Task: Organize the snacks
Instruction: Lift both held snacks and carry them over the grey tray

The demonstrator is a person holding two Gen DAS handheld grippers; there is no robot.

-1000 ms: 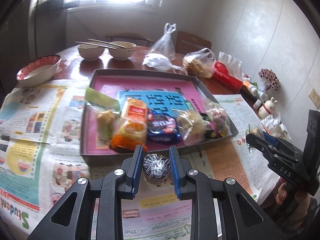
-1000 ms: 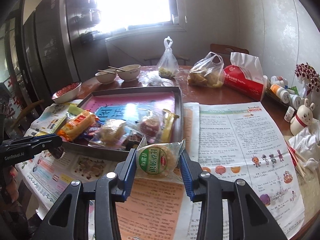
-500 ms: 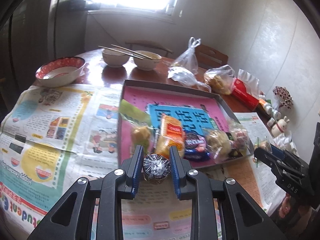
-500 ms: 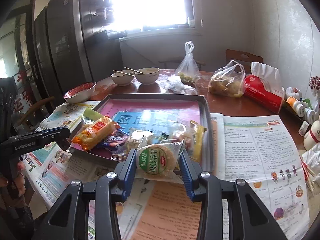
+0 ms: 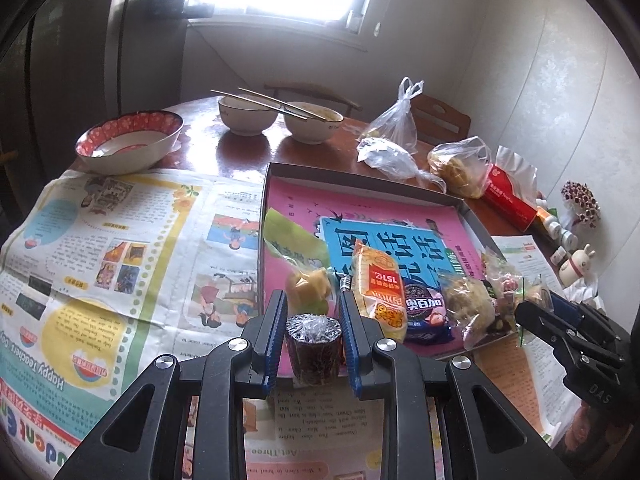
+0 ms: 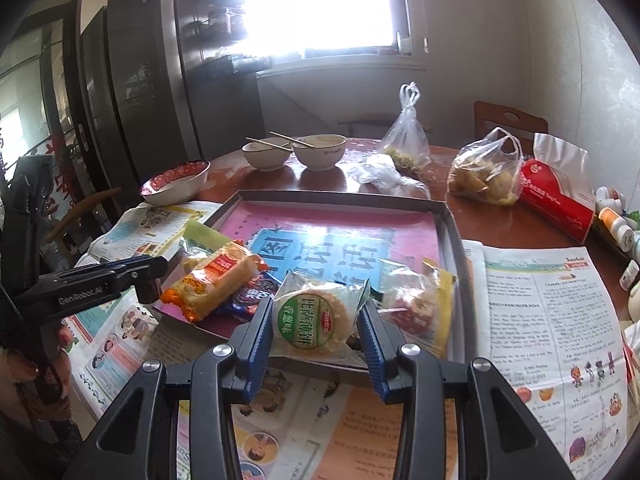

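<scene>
Round wooden table (image 5: pixel 224 152) under newspaper (image 5: pixel 120 248), window behind; snack sorting in grey tray (image 6: pixel 450 240).

Left gripper (image 5: pixel 313 334): blue ribbed pads clamped on small dark cylindrical cake (image 5: pixel 314 354), crinkled clear film on top, held at tray's near-left edge; a second ago it hung before the middle of that edge. Right gripper (image 6: pixel 316 332): pads pressed on round flat biscuit pack (image 6: pixel 310 320), glossy film, green label, held over tray's near edge; earlier it was short of the tray. Tray holds orange cracker pack (image 6: pixel 216 280), dark blue cookie packet (image 5: pixel 424 310) and clear bags, on a pink-and-blue printed liner.
</scene>
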